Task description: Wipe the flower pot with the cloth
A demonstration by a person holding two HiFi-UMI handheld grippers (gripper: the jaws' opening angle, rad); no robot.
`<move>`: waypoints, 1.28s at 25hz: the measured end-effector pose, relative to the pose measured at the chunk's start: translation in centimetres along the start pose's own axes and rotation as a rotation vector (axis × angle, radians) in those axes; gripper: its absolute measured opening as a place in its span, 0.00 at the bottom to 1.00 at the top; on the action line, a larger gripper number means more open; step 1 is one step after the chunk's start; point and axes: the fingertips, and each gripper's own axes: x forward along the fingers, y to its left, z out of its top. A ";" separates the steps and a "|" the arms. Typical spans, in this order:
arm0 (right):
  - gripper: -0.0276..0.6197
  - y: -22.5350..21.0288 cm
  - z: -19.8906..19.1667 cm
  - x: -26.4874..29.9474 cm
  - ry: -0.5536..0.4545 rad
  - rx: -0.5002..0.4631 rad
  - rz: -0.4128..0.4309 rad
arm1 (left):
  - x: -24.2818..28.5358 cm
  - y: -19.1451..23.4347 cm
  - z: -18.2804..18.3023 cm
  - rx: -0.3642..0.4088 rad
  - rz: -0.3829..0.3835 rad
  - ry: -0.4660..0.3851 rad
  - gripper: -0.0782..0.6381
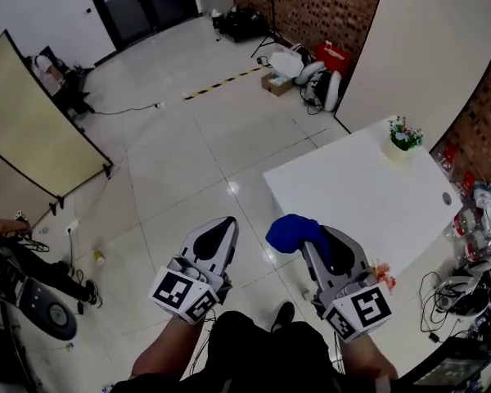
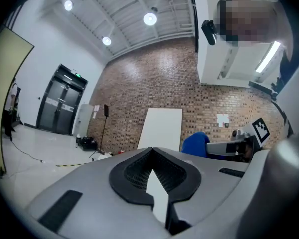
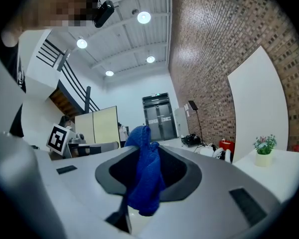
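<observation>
A: Nearest in: left gripper (image 1: 222,229) and right gripper (image 1: 313,244), marker cubes (image 1: 182,293) toward the camera, held low over tiled floor (image 1: 188,162), above dark trousers (image 1: 254,350). State of each?

B: Left: closed, tips together, nothing between. Right: clamped on blue cloth (image 1: 293,232), bunched above the tips in the head view and hanging down through the gap in the right gripper view.

A: And the flower pot?

B: Small pale flower pot (image 1: 401,151) with a green plant (image 1: 405,133) and tiny blooms. Upright at the far corner of the white worktop (image 1: 352,195), near a leaning white board (image 1: 425,47). Well apart from both grippers; no contact with the cloth.

A: Progress, then?

B: Judged early. Cloth already gripped, so pick-up done. No wiping yet: pot untouched, off across the worktop.

A: Left to do?

B: Probably: step up to the worktop, carry the cloth across to the pot, perhaps steady the pot with the left gripper, then rub round wall and rim.

A: Risks?

B: Looks a light pot, so likely easy to tip or nudge off that corner. Plant spreading over the rim, apt to snag the cloth. Cables (image 1: 462,289) on the floor to the right of the worktop, worth minding underfoot.
</observation>
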 end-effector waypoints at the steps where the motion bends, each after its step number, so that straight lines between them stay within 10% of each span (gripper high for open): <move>1: 0.19 -0.4 0.0 0.5 0.001 0.000 -0.018 | 0.9 0.5 0.1 0.001 -0.021 0.006 0.11; 16: 0.19 -4.3 0.2 7.6 -0.052 0.019 -0.509 | 11.2 8.4 0.4 0.021 -0.472 0.069 0.11; 32: 0.19 -13.6 2.1 2.0 -0.113 0.018 -0.858 | 25.5 -1.4 0.0 0.026 -0.831 0.123 0.11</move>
